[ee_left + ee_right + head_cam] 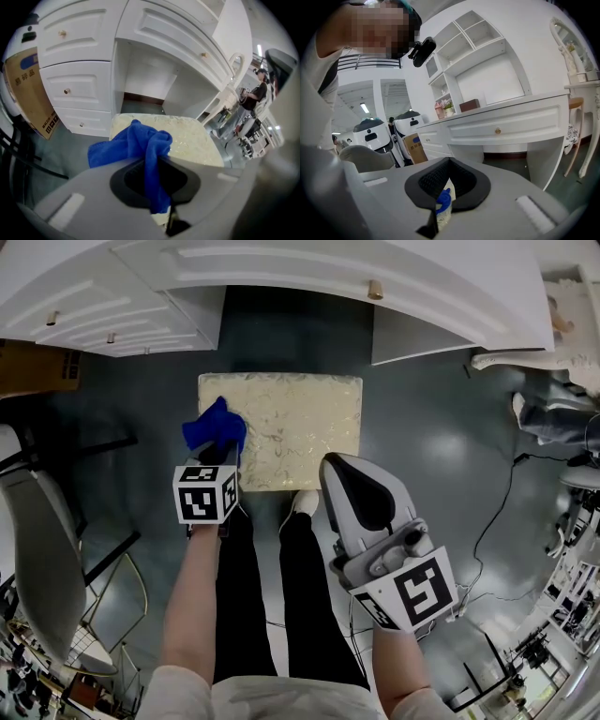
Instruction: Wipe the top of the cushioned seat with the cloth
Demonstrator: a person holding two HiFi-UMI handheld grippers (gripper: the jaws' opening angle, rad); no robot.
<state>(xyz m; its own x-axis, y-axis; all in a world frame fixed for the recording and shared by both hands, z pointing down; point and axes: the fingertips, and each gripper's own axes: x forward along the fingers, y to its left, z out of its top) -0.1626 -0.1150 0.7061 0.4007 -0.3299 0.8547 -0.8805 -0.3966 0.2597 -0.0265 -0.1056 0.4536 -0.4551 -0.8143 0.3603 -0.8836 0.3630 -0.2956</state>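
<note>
The cushioned seat [300, 409], cream with a pale leaf pattern, sits at the middle of the head view. Its far edge lies just below the open kneehole of the white desk [281, 273]. Bare dark floor [422, 427] runs wide to the right of the seat. A narrower strip runs to its left, up to the grey chair [37, 549] at the frame's left edge.

The left gripper [217, 454] is clamped on the blue cloth [214, 426]. In the left gripper view the cloth [140, 145] is pinched in a fold between the closed jaws and bunches out ahead of them. In the head view it straddles the seat's left edge, near the front left corner. Whether it touches the fabric cannot be told. The rest of the seat top lies uncovered toward the right edge.

The right gripper [339, 470] has its jaws together with nothing in them. Its tip overlaps the seat's front right corner in the frame. The right gripper view looks level at the desk's drawers [506, 126].

The person's dark-trousered legs [272, 596] stand against the seat's front edge. A cardboard box [37, 367] sits at upper left. A thin cable [497, 512] trails over the floor at right.
</note>
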